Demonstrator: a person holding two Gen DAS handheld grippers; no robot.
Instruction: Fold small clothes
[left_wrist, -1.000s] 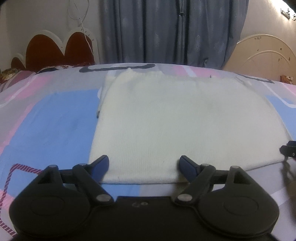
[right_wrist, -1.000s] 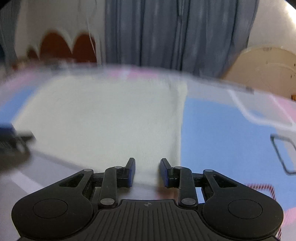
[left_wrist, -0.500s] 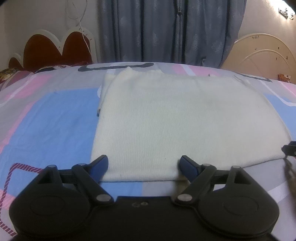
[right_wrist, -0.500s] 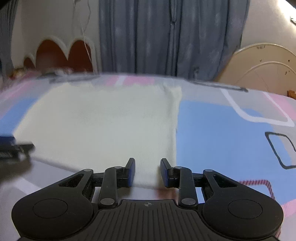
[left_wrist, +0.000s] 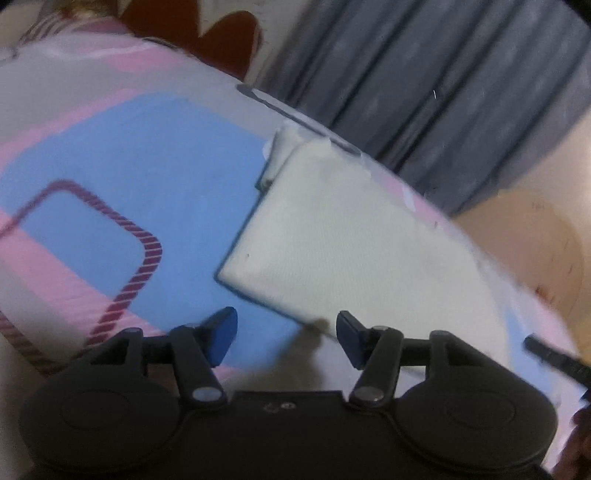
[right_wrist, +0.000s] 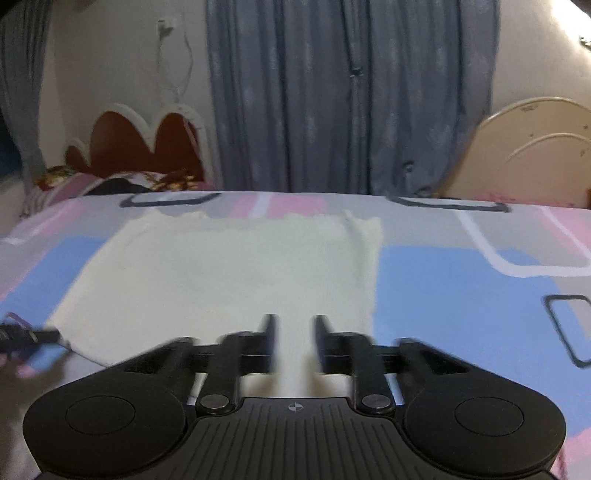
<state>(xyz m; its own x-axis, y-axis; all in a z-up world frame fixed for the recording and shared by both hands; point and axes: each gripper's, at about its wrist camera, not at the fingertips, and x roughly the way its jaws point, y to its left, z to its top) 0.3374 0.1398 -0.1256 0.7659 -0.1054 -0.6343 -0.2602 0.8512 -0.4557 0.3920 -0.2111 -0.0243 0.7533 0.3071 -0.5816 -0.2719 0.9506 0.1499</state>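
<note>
1. Cloth first: the cream knit garment (right_wrist: 221, 273) lies flat on the bed (right_wrist: 443, 295), on its patterned sheet of blue, pink and grey blocks, already squared into a rectangle with its near hem toward both cameras.
2. Right hand-held gripper (right_wrist: 294, 343): its jaws are drawn in close with a strip of the near hem running up between them, near the garment's right corner. Blur hides the pads, but I judge it is clamped on the fabric.
3. Left hand-held gripper (left_wrist: 284, 332): rolled to a slant, jaws closing and roughly half apart. The hem near the left corner (left_wrist: 221, 275) lies between the fingers, yet the pads do not press on it; the left finger (left_wrist: 221, 328) is over bare blue sheet.
4. Step in hand, as I read it: pinch both near corners so the hem can be carried to the far edge for a fold.
5. To do it well, close the left jaws on the hem rather than on the sheet beneath, taking all layers at once.
6. Match the two grips: similar bite depth, each equally far in from its corner, so the fold line runs straight.
7. Lift both sides together and keep the hem taut between them; a slack middle will sag and crease.
8. Risk: the slanted left approach may catch only a thin corner, which could slip out.
</note>
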